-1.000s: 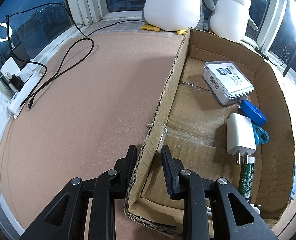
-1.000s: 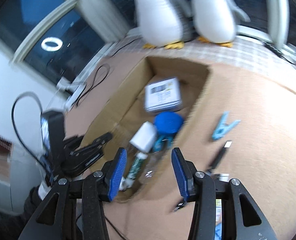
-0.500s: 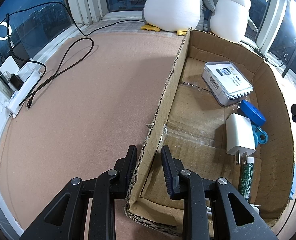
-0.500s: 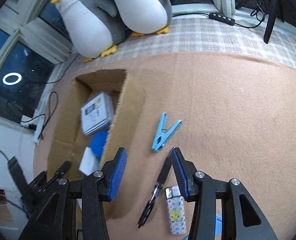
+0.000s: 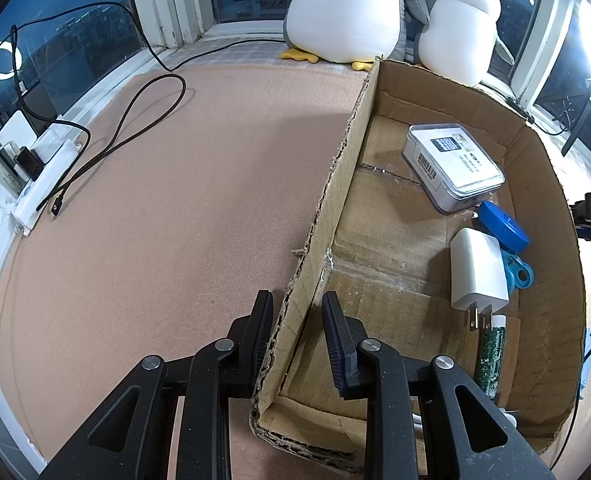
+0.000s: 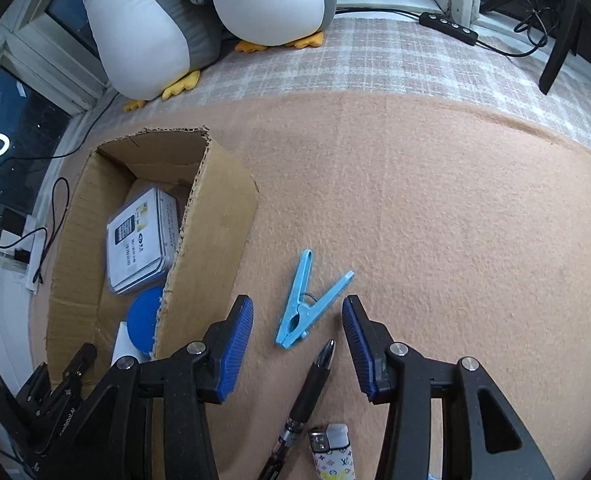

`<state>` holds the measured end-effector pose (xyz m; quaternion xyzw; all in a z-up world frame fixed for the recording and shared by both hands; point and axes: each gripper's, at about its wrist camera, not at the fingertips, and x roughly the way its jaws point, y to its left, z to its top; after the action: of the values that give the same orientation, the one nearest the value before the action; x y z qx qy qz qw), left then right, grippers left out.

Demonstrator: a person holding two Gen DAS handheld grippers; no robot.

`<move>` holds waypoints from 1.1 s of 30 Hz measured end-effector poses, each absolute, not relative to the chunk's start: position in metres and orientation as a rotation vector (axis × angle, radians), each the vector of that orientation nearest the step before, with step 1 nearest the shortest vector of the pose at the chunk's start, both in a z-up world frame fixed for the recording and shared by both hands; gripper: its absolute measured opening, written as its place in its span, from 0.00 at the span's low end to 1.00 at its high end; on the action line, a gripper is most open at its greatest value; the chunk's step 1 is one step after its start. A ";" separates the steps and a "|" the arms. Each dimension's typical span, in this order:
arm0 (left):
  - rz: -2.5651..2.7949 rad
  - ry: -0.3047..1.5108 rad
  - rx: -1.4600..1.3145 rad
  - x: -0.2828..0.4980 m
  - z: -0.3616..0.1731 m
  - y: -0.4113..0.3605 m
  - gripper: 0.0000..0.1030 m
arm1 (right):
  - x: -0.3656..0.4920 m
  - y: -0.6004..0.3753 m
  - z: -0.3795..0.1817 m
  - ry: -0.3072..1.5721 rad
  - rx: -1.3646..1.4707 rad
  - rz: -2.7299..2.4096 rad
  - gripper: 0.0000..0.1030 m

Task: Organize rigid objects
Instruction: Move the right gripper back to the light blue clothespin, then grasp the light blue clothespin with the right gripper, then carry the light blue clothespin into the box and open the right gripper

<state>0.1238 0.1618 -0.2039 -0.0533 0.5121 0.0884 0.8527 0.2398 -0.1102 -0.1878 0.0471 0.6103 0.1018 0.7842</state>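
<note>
A shallow cardboard box (image 5: 327, 216) lies on the tan mat. It holds a clear plastic case (image 5: 451, 166), a blue round lid (image 5: 503, 230), a white plug adapter (image 5: 477, 268) and a green tube (image 5: 491, 354). My left gripper (image 5: 297, 326) straddles the box's left wall, jaws slightly apart around the cardboard. In the right wrist view the box (image 6: 211, 216) is at the left. My right gripper (image 6: 297, 334) is open just above a light blue clothespin (image 6: 305, 300), a black pen (image 6: 307, 396) and a patterned lighter (image 6: 331, 454) on the mat.
Two plush penguins (image 5: 351, 8) stand at the back by the window. A white power strip (image 5: 35, 176) with black cables (image 5: 127, 120) lies at the left edge. A cable with an inline switch (image 6: 449, 26) and a black stand leg (image 6: 557, 52) are on the checked cloth behind.
My right gripper has swung away from over the box to the mat on its right and come down close to the clothespin and pen. The left gripper has not moved.
</note>
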 end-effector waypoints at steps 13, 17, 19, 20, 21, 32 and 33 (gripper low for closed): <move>0.184 1.075 -0.114 0.124 -0.204 0.161 0.27 | 0.244 -0.100 -0.194 1.315 0.019 0.198 0.20; 0.186 1.075 -0.111 0.123 -0.205 0.162 0.27 | 0.242 -0.104 -0.193 1.309 0.026 0.202 0.20; 0.185 1.074 -0.113 0.123 -0.205 0.162 0.27 | 0.240 -0.107 -0.192 1.302 0.038 0.202 0.20; 0.184 1.074 -0.114 0.123 -0.205 0.163 0.27 | 0.239 -0.109 -0.191 1.299 0.046 0.200 0.20; 0.184 1.074 -0.113 0.123 -0.205 0.162 0.27 | 0.238 -0.112 -0.189 1.294 0.058 0.199 0.20; 0.184 1.072 -0.115 0.123 -0.205 0.163 0.27 | 0.210 -0.142 -0.155 1.208 0.184 0.242 0.20; 0.185 1.071 -0.113 0.123 -0.205 0.163 0.27 | 0.208 -0.143 -0.153 1.203 0.189 0.248 0.20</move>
<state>0.1225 0.1629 -0.2050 -0.0535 0.5094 0.0879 0.8543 0.2081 -0.1425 -0.1525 0.0887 0.5633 0.1161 0.8132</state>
